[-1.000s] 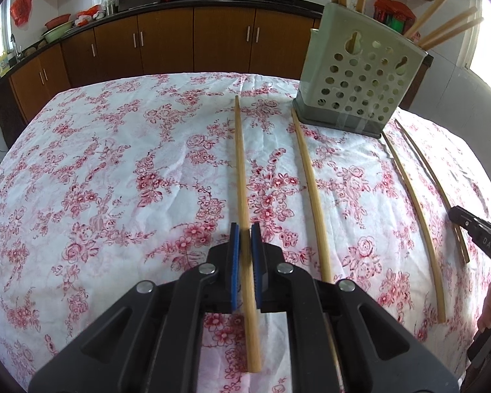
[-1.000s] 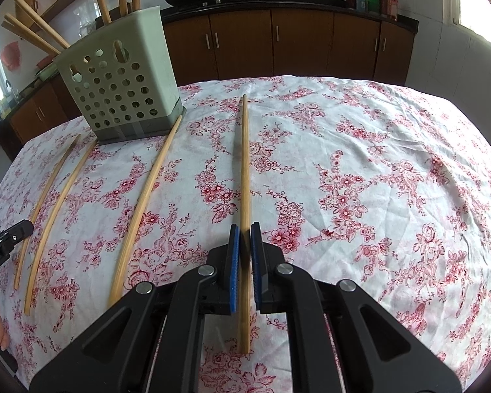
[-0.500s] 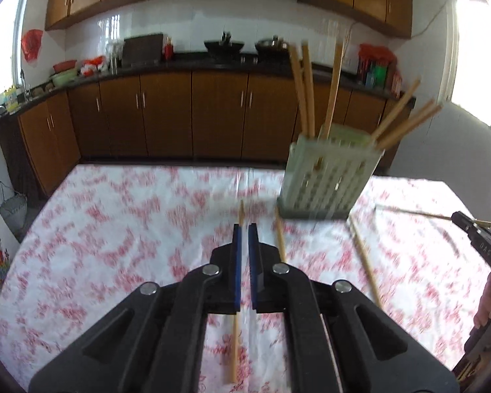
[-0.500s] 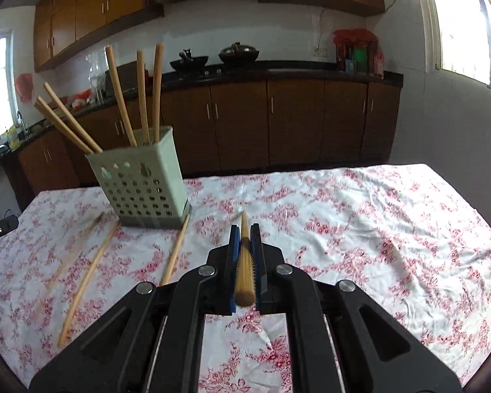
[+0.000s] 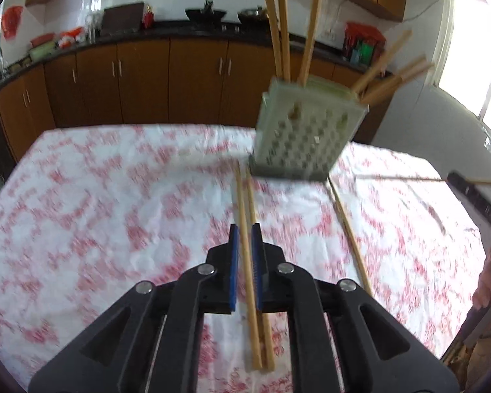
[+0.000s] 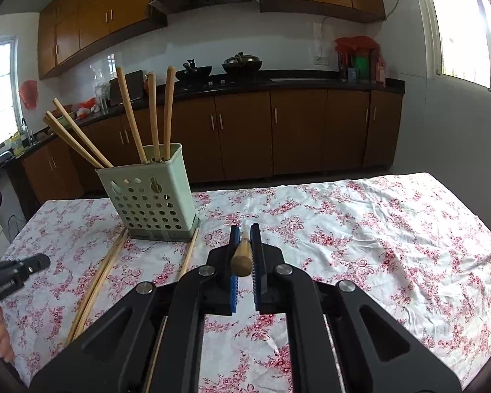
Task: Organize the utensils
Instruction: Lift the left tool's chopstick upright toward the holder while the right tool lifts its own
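Observation:
My left gripper [image 5: 244, 229] has a wooden chopstick [image 5: 245, 262] between its blue pads, lifted off the floral tablecloth [image 5: 114, 229]; its jaws are opening slightly, the pads still on the stick. Another chopstick [image 5: 267, 344] lies on the cloth just below it. My right gripper [image 6: 244, 229] is shut on a second chopstick [image 6: 241, 258], seen end-on and raised above the table. A pale green perforated holder [image 5: 302, 137] [image 6: 150, 196] stands ahead with several chopsticks upright in it. The right gripper [image 5: 474, 193] shows at the left wrist view's right edge.
Loose chopsticks lie on the cloth beside the holder: one [image 5: 350, 232] to its right, a pair [image 6: 98, 281] and a single one [image 6: 188, 255] in the right wrist view. The other gripper [image 6: 16, 268] and a hand sit at the left edge. Brown kitchen cabinets [image 6: 245, 131] stand behind the table.
Both grippers have lifted their chopsticks off the tablecloth. The right one rose first and then held still. The left one kept rising and its view is blurred.

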The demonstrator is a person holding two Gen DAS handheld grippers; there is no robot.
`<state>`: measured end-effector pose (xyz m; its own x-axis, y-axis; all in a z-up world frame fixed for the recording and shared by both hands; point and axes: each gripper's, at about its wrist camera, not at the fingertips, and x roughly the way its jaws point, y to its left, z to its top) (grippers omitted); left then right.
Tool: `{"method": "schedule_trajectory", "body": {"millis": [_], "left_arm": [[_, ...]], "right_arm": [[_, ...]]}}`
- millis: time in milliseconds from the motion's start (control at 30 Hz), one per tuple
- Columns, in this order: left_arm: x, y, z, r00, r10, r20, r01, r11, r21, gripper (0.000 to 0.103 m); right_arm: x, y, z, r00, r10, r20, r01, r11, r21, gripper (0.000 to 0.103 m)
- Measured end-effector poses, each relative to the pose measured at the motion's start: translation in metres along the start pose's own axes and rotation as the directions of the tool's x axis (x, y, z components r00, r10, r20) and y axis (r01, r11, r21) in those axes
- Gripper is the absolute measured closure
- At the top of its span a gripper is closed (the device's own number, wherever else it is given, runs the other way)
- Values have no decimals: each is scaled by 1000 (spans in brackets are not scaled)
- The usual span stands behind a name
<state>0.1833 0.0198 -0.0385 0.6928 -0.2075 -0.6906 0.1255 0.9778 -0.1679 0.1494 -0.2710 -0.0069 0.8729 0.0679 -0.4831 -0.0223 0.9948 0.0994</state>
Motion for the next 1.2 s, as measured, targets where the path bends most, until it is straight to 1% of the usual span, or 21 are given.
{"method": "schedule_trajectory", "body": {"millis": [100,267,300,367,433,533,667,700,800,900,1033,1133,1200], "left_arm": [[22,-9,-21,998,0,-68,2,1000,25,92],[39,-6,-41,991,29,-131,-24,999,38,92],[38,-6,-43,992,40,-122,-35,998,47,92],[43,-3,-46,987,69,-143,-60,996,65,92],[43,-2,-46,987,87,-133,-78,994,72,92],[45,5,-43,986,105,-129,-98,993,60,92],[43,10,-45,987,105,-121,-100,994,47,92],[42,9,-45,987,106,-117,-100,994,49,94],[37,8,-44,988,94,-121,-87,995,58,95],[17,8,-33,993,96,-70,-91,993,72,95],[-18,12,-5,995,95,32,-97,993,68,95],[-47,16,19,989,89,117,-96,994,48,95],[-59,17,31,984,86,158,-93,995,35,95]], "right_arm": [[0,0,0,1000,1,-1,-1,1000,0,95],[-1,-2,0,1000,0,-5,0,1000,3,95],[-1,-3,-1,1000,-1,-6,1,1000,3,95],[0,-3,-1,1000,0,-10,0,1000,6,95],[1,-3,-2,1000,0,-12,0,1000,7,95],[1,-4,-3,1000,1,-16,-1,1000,11,95],[1,-5,-4,1000,4,-17,-3,1000,13,95],[1,-5,-4,1000,5,-15,-4,1000,14,95],[-3,-6,0,1000,8,3,-8,1000,9,95],[-10,-5,8,999,10,32,-10,1000,2,95],[-18,-6,19,998,10,70,-10,1000,2,95],[-23,-6,25,996,14,90,-14,1000,1,96],[-26,-6,29,995,24,98,-24,1000,2,96]]}}
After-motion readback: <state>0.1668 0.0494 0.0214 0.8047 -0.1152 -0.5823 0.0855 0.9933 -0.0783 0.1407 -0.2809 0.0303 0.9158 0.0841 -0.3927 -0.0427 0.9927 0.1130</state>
